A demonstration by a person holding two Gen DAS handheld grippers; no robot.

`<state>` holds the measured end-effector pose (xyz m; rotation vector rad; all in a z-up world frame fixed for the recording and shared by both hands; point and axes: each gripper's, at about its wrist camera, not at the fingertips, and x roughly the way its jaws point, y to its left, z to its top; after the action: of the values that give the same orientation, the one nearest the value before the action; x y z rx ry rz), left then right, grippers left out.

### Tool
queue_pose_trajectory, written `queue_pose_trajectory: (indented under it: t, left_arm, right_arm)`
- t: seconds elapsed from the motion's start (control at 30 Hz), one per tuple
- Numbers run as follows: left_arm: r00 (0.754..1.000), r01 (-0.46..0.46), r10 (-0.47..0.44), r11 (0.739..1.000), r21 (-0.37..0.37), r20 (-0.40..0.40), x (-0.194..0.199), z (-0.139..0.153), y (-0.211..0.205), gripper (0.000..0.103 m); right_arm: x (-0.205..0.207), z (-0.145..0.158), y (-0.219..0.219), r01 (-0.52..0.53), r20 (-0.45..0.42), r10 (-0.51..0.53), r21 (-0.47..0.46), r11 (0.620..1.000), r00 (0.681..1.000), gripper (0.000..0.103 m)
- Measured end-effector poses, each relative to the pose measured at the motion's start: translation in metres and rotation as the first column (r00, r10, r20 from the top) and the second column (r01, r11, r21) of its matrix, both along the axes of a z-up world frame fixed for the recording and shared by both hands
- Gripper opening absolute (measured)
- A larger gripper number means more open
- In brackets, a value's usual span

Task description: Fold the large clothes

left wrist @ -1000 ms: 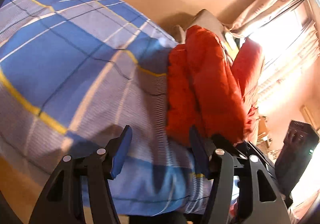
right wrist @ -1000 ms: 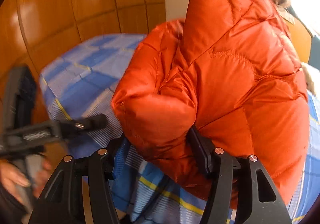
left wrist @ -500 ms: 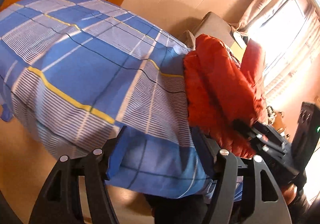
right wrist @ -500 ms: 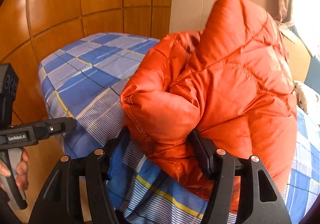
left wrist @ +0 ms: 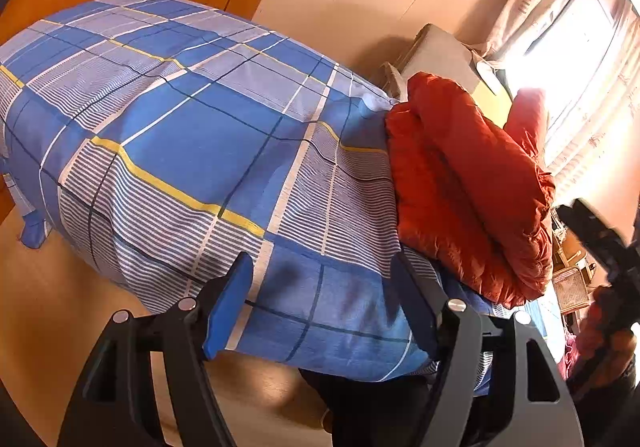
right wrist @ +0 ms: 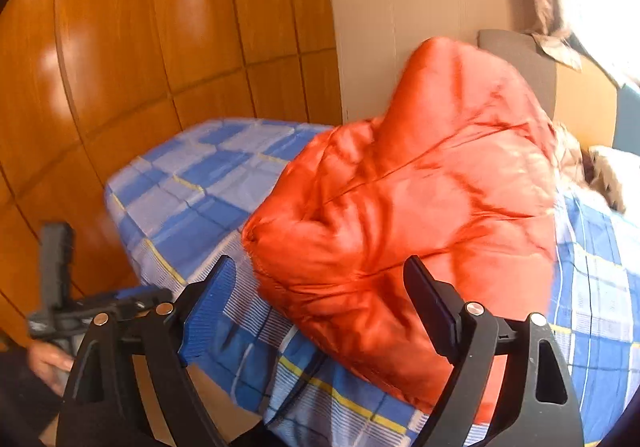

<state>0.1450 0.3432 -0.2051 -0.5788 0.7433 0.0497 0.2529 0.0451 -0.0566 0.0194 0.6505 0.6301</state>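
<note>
Through my left wrist camera, my left gripper (left wrist: 322, 305) hangs over the near corner of the bed (left wrist: 192, 151), its 2 fingers (left wrist: 228, 305) spread wide with nothing between them but the blue plaid bedsheet (left wrist: 208, 135) below. The orange puffer jacket (left wrist: 468, 183) lies bunched in a rumpled heap along the bed's right side, near the edge, resting on the sheet and apart from my left fingers. Behind it a grey headboard (left wrist: 440, 51) stands against the beige wall, and pale curtains (left wrist: 560, 7) hang by the bright window at upper right. My right gripper (left wrist: 608, 247) shows dark and blurred at the right edge of this view.

Through my right wrist camera, my right gripper (right wrist: 316, 307) is parted too, the 2 fingers (right wrist: 208, 303) standing clear of the cloth and clamping nothing. The jacket (right wrist: 420, 207) sits mounded on the bed (right wrist: 184, 207) just ahead of them, blurred; I cannot tell whether its lower fold touches the right-hand finger. Wooden wardrobe panels (right wrist: 160, 47) fill the left. My left gripper (right wrist: 80, 307) appears at lower left, beside the bed's corner.
</note>
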Motion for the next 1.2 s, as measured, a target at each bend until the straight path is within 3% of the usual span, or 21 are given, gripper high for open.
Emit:
queue_pose_trajectory:
  t: [0.1, 0.17, 0.27, 0.37, 0.57, 0.73, 0.9, 1.2]
  left_arm:
    - [1.0, -0.003, 0.003, 1.0, 0.003, -0.009, -0.002, -0.002, 0.001, 0.071]
    - [1.0, -0.009, 0.009, 1.0, 0.01, -0.018, -0.005, -0.004, 0.002, 0.071]
    - [1.0, -0.018, 0.018, 1.0, 0.014, -0.023, -0.01, -0.003, 0.004, 0.071]
    - [0.999, -0.022, 0.024, 0.998, 0.051, -0.03, -0.016, 0.0, 0.004, 0.071]
    - [0.996, -0.053, 0.061, 0.994, 0.098, -0.073, -0.031, -0.005, 0.012, 0.072]
    - [0.987, -0.089, 0.101, 0.991, 0.096, -0.123, -0.042, -0.017, 0.023, 0.072]
    - [0.978, -0.124, 0.139, 0.987, 0.104, -0.154, -0.05, -0.026, 0.027, 0.072]
    - [0.97, -0.142, 0.167, 0.979, 0.15, -0.175, -0.05, -0.027, 0.022, 0.072]
  right_arm:
    - [0.01, 0.019, -0.046, 0.081, 0.018, -0.083, 0.083, 0.993, 0.996, 0.09]
    - [0.032, 0.028, -0.078, 0.164, 0.057, -0.17, 0.085, 0.983, 0.984, 0.09]
    - [0.072, 0.025, -0.094, 0.232, 0.083, -0.231, 0.009, 0.973, 0.969, 0.07]
    - [0.115, 0.019, -0.078, 0.198, 0.079, -0.192, -0.073, 0.977, 0.978, 0.066]
    - [0.151, 0.014, -0.019, 0.031, 0.08, -0.011, -0.261, 0.965, 0.997, 0.066]
    - [0.163, 0.006, 0.022, -0.127, 0.025, 0.151, -0.412, 0.902, 0.988, 0.066]
    - [0.162, -0.024, 0.06, -0.283, -0.063, 0.299, -0.555, 0.782, 0.952, 0.064]
    - [0.173, -0.081, 0.113, -0.389, -0.173, 0.381, -0.685, 0.616, 0.908, 0.064]
